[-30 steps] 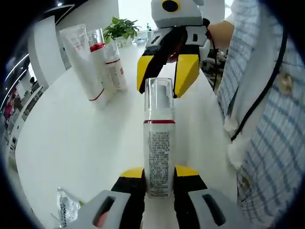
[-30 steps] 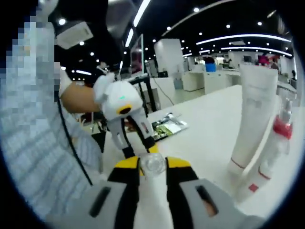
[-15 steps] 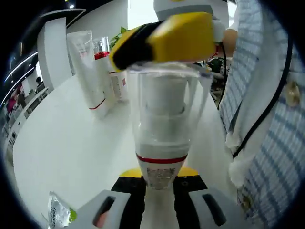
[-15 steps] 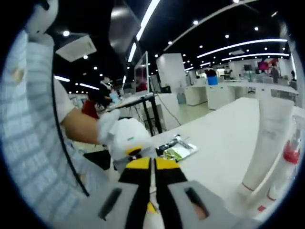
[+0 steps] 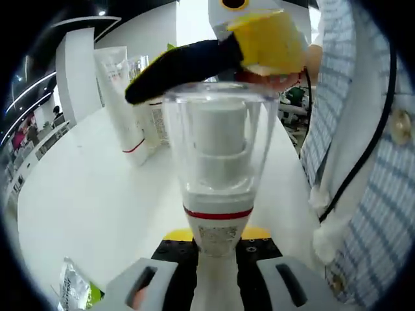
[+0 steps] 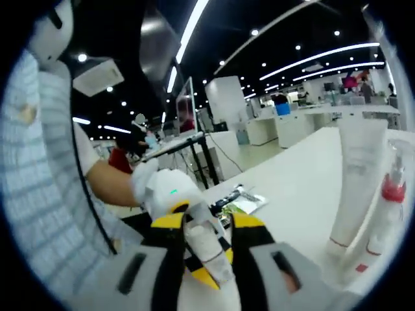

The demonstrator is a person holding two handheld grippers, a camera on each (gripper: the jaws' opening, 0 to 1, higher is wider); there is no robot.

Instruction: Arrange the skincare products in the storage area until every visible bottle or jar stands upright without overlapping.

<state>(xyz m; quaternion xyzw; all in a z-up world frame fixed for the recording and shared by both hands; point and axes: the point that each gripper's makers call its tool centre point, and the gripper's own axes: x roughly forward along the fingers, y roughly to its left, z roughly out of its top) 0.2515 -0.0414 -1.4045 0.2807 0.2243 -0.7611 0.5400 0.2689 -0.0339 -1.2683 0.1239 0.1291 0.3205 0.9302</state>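
Clear-capped pump bottle (image 5: 219, 188) gripped at base by left tongs (image 5: 219, 241), cap toward right tongs (image 6: 206, 228), which stand wide around it

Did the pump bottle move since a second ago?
Yes. The pump bottle swung up toward the camera, its cap now level with the white tube on the table.

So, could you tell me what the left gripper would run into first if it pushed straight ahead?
Probably the right gripper: it sits just beyond the clear cap of the pump bottle, which the left gripper holds between its jaws. Depth is hard to judge, so the cap may already touch it.
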